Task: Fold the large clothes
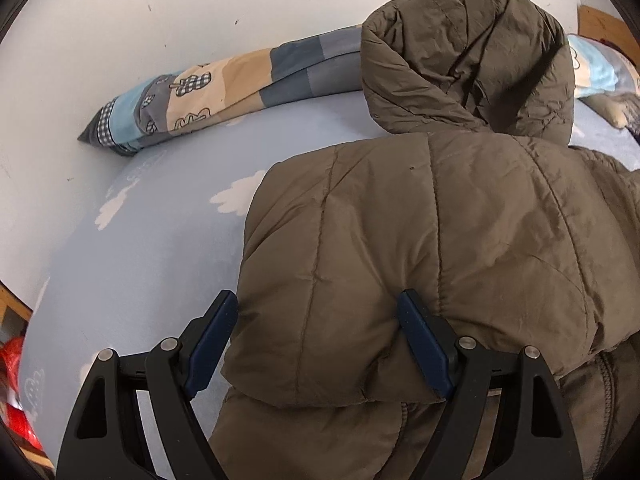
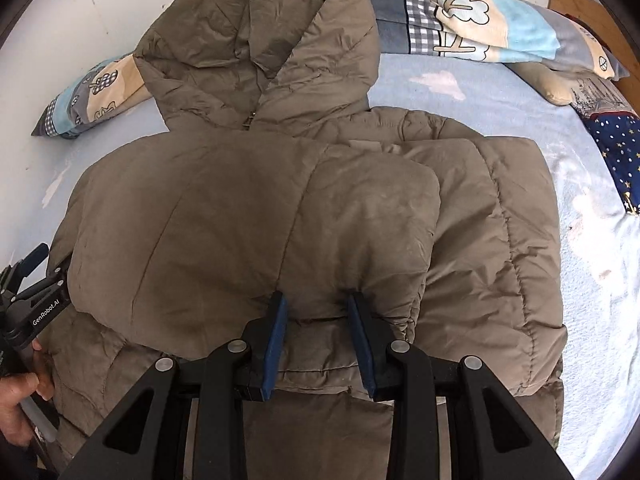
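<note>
An olive-brown quilted hooded jacket (image 2: 256, 216) lies on a light blue bed sheet (image 2: 480, 92), hood (image 2: 264, 36) towards the wall. A sleeve is folded across the body. My left gripper (image 1: 318, 312) is wide open, its blue fingers (image 1: 424, 344) straddling the folded edge of the jacket (image 1: 400, 240). My right gripper (image 2: 316, 312) has its jaws partly closed around a puffy fold of the sleeve cuff (image 2: 376, 216). The left gripper (image 2: 38, 276) also shows at the left edge of the right wrist view, at the jacket's left edge.
A patchwork pillow (image 1: 208, 92) lies along the white wall (image 1: 160, 8). More pillows (image 2: 500, 24) and a star-print navy cushion (image 2: 616, 148) sit at the right. A wooden headboard (image 2: 580, 4) is at the far right. A red item (image 1: 16, 392) lies beyond the bed's left edge.
</note>
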Motion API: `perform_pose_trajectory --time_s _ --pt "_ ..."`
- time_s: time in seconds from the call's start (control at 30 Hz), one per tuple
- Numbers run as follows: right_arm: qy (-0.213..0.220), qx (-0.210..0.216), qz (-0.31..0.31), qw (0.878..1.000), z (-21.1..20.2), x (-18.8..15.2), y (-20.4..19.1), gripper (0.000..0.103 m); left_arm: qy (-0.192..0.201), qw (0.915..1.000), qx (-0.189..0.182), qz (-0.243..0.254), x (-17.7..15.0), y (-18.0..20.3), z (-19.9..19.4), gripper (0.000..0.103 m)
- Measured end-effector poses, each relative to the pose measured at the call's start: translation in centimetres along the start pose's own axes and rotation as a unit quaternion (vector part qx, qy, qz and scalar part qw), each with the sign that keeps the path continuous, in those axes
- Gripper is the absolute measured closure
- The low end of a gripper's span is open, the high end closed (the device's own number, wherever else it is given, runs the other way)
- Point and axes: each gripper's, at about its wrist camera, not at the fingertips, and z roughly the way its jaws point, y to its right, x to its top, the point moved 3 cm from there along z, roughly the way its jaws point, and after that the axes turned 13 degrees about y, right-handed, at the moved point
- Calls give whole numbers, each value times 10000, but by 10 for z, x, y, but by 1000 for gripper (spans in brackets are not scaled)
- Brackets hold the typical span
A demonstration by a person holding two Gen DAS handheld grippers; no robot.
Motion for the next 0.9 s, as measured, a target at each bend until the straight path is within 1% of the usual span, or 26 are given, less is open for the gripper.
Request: perform_pose_trajectory --time_s 0.13,0.27,0.37,0.5,0.6,0.7,0.77,0.83,0.9 --pt "-16 -21 11 10000 0 -1 -1 68 163 9998 105 108 5 0 -6 22" --pt "-34 -23 14 10000 0 1 -2 68 428 9987 250 110 14 -3 -17 22" --pt "-37 -13 13 10000 1 2 -1 68 715 9969 331 80 25 -5 -33 22" --pt "-41 -8 3 10000 0 2 -2 68 1177 9920 447 11 43 -10 -60 22" --pt "-41 -12 -6 10000 0 2 -2 68 1452 9878 558 -64 53 -16 -79 22" --pt "-44 -9 -11 10000 0 2 -2 68 1646 9845 593 -115 62 -22 -93 22" --pt "-40 -11 -3 10000 0 2 -2 68 1687 9842 493 -209 66 -26 -100 22" --pt "-41 -10 -16 10000 0 2 -2 68 1579 9864 339 -308 68 -28 -102 22" --pt "-40 -11 -10 10000 0 2 -1 68 1396 9891 105 -447 68 -31 -102 22"
